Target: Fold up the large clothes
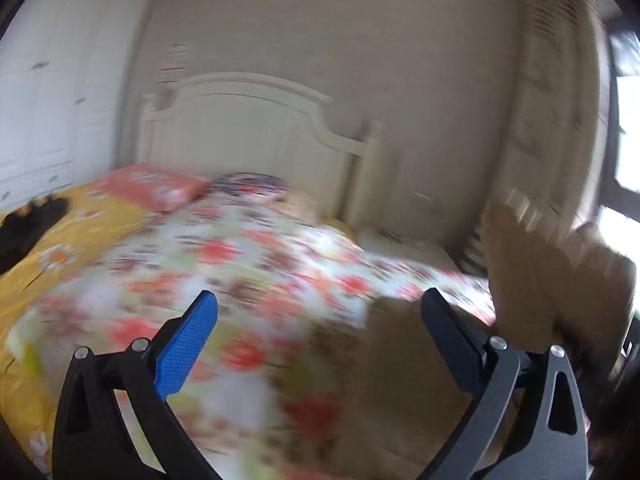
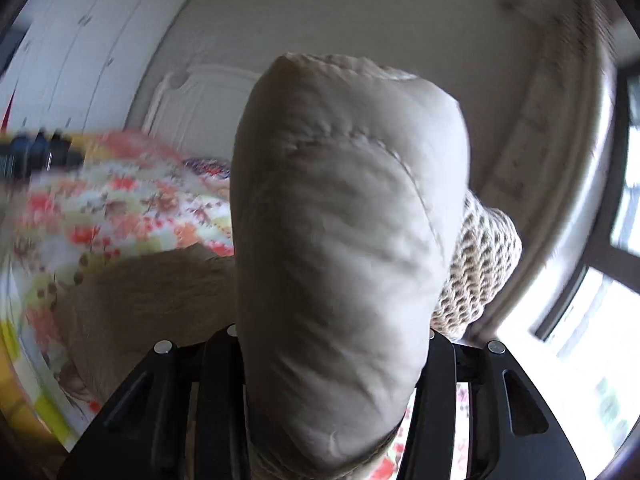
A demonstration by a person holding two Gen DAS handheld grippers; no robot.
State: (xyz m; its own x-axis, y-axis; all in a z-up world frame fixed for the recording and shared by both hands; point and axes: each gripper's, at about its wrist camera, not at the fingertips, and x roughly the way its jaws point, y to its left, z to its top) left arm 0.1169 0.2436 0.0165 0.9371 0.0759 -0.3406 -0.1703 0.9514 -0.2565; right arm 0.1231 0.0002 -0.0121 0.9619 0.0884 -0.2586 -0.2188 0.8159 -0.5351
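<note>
A wide bed with a white panelled headboard (image 1: 248, 120) fills the room, covered by a quilt printed with red and orange flowers on white (image 1: 248, 264) over a yellow daisy-print sheet (image 1: 80, 236). A pink flowered pillow (image 1: 156, 186) lies near the headboard, and a dark, blurred item (image 1: 28, 228) sits on the sheet at the far left edge; what it is cannot be told.

The garment to be folded is a large beige padded jacket with stitched seams and a knitted cream-and-brown trim (image 2: 344, 240). Part of it lies on the quilt in front of both cameras, and a thick roll of it stands up between the fingers of the right hand-held gripper (image 2: 336, 360), whose jaws stand about half apart, filled by the padding. In the left wrist view the same tan cloth (image 1: 552, 276) hangs at the right, just beside that tool.

The left hand-held gripper (image 1: 320, 300) stands wide, with nothing between its blue-padded finger (image 1: 188, 344) and its dark one; only quilt and a tan edge of the jacket show beyond.

Both views are streaked with blur. This looks like the carrying part of a fold, one section lifted to be laid over the rest. The next move calls for setting the raised bundle down squarely, while the free tool takes a matching edge or pins the lower layer flat.
</note>
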